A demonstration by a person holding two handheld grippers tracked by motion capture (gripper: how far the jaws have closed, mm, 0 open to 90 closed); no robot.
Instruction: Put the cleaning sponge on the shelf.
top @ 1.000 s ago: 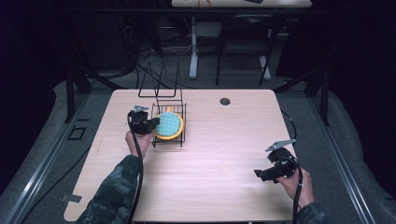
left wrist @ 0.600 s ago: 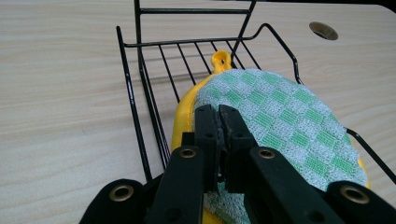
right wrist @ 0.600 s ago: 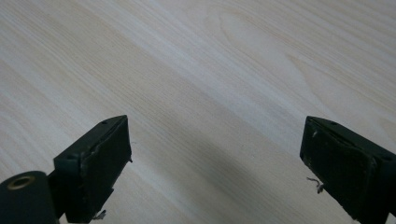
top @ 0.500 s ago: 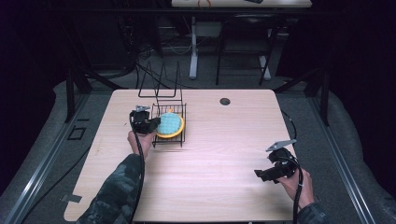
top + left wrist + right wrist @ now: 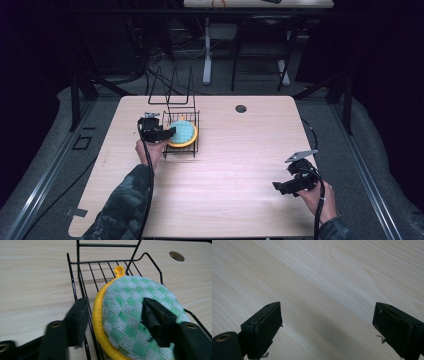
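Observation:
A round pot holder [image 5: 182,132], green-and-white check with a yellow rim and loop, lies tilted in a black wire rack [image 5: 194,148] at the table's back left. My left gripper [image 5: 169,133] sits at its left edge. In the left gripper view the jaws of this gripper [image 5: 113,303] have just been opening. One jaw is outside the rack wire [image 5: 72,277] and the other rests over the pot holder [image 5: 130,295], with the yellow rim between them, unpressed. My right gripper [image 5: 280,187] hovers open over bare wood at the front right, its jaws [image 5: 327,315] wide apart with nothing between.
The wooden table [image 5: 235,160] has a round cable hole [image 5: 241,108] near its back edge. Tall wire uprights [image 5: 172,87] rise at the rack's far side. Cables trail from both grippers along the forearms. Dark floor and another table's legs lie beyond.
The left gripper's jaws have spread apart at the pot holder's edge and let it go. Both hands kept their place.

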